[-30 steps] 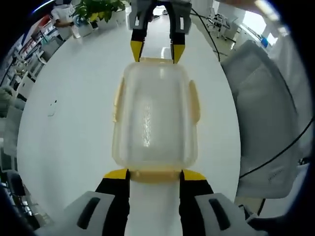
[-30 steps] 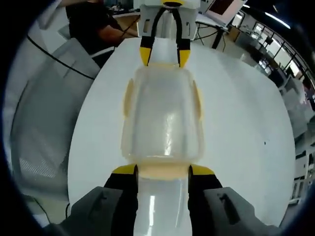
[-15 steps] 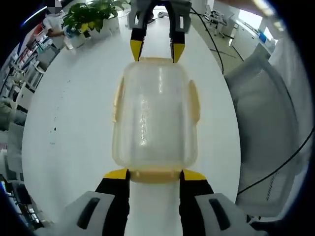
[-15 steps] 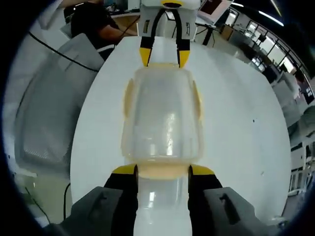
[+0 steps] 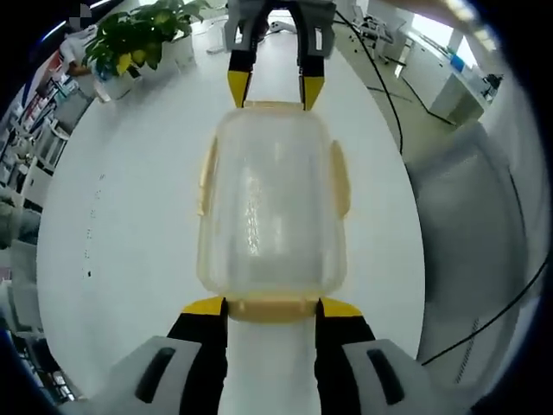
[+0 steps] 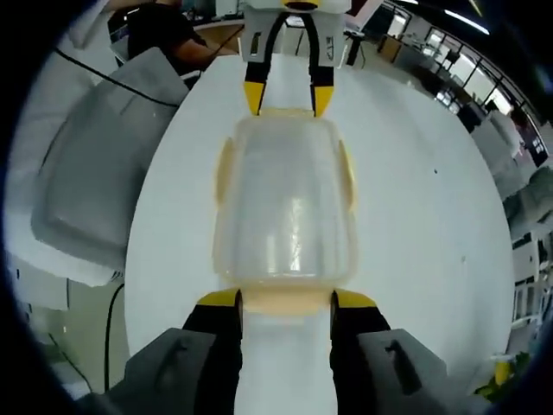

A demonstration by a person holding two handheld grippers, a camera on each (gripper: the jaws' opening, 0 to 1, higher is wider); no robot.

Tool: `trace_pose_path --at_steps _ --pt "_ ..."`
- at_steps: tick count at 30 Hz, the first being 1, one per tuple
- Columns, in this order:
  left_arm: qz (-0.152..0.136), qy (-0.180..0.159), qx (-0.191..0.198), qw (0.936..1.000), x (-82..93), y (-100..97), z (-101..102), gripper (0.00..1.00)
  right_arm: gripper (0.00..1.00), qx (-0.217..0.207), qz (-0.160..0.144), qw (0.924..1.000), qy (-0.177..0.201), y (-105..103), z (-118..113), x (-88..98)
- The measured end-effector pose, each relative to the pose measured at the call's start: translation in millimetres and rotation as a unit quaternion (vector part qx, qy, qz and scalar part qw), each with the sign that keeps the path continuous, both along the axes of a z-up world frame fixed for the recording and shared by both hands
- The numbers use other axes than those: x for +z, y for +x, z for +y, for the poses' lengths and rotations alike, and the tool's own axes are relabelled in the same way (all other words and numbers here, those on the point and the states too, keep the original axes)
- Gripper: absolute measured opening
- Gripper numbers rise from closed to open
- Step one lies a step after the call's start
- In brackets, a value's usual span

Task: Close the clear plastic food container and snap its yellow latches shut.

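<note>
The clear plastic container (image 5: 272, 199) with pale yellow latches stretches between my two grippers over the white table. In the left gripper view, my left gripper (image 5: 272, 307) is shut on the container's near end, its yellow-tipped jaws flanking the end latch. My right gripper (image 5: 269, 91) grips the far end. A side latch (image 5: 207, 177) lies flat along each long side. In the right gripper view the same container (image 6: 285, 199) runs from my right gripper (image 6: 285, 301) at the near end to my left gripper (image 6: 287, 98) at the far end.
The round white table (image 5: 121, 225) lies under the container. A grey chair (image 5: 471, 216) and a black cable (image 5: 380, 82) sit off its edge. A potted plant (image 5: 130, 39) stands at the far side. In the right gripper view, a person in black (image 6: 164, 30) sits beyond a grey chair (image 6: 95, 190).
The room behind has swung round in both views, while the container keeps its place between the jaws. Both grippers have turned together with the container held.
</note>
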State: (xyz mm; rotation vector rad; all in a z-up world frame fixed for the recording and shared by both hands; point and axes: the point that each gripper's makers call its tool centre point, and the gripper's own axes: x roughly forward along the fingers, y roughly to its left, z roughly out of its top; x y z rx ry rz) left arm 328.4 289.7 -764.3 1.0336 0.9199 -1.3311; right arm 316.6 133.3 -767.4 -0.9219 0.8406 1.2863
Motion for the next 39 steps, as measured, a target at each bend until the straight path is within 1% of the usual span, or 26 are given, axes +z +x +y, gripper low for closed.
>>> trace_pose_path --at_steps 6,10,13,19,22,25,26,31,35,39 --pt "0.001 -0.001 -0.001 1.0000 -5.5 0.5 -21.5 0.33 0.36 -0.004 0.003 1.0000 -0.004 0.2 -22.2 -8.3" --pt "0.005 0.002 0.000 1.0000 -12.0 -0.9 -28.0 0.33 0.36 -0.003 0.007 1.0000 -0.005 -1.4 -28.5 -12.4" --pt "0.005 0.008 -0.002 1.0000 -15.7 -0.5 -29.0 0.33 0.36 -0.003 0.009 0.9999 -0.005 -2.2 -29.2 -14.0" --pt "0.004 0.019 -0.002 0.9998 -15.6 -1.2 -23.7 0.33 0.36 -0.003 0.011 0.9999 0.004 -2.9 -25.4 -15.1" --pt "0.008 0.024 -0.001 0.9997 -15.8 -3.0 -20.0 0.33 0.36 -0.001 0.013 0.9999 0.003 -4.4 -20.6 -16.6" --pt "0.011 0.027 0.001 0.9996 -18.0 -5.8 -19.5 0.33 0.36 0.001 0.014 0.9999 -0.001 -4.8 -20.9 -17.9" --pt "0.010 0.027 0.002 0.9996 -19.9 -6.6 -19.5 0.33 0.36 0.002 0.013 0.9999 -0.002 -4.7 -21.1 -18.1" --pt "0.011 0.019 0.000 0.9998 -18.0 -5.5 -21.5 0.33 0.36 -0.003 0.015 0.9999 -0.005 -4.8 -23.4 -19.0" --pt "0.013 0.021 -0.002 0.9997 -19.2 -5.4 -23.0 0.33 0.36 -0.008 0.018 0.9998 -0.006 -5.5 -24.8 -19.2" --pt "0.009 0.028 -0.002 0.9996 -20.1 -5.3 -22.3 0.34 0.36 -0.017 0.023 0.9996 0.000 -4.7 -25.8 -19.6"
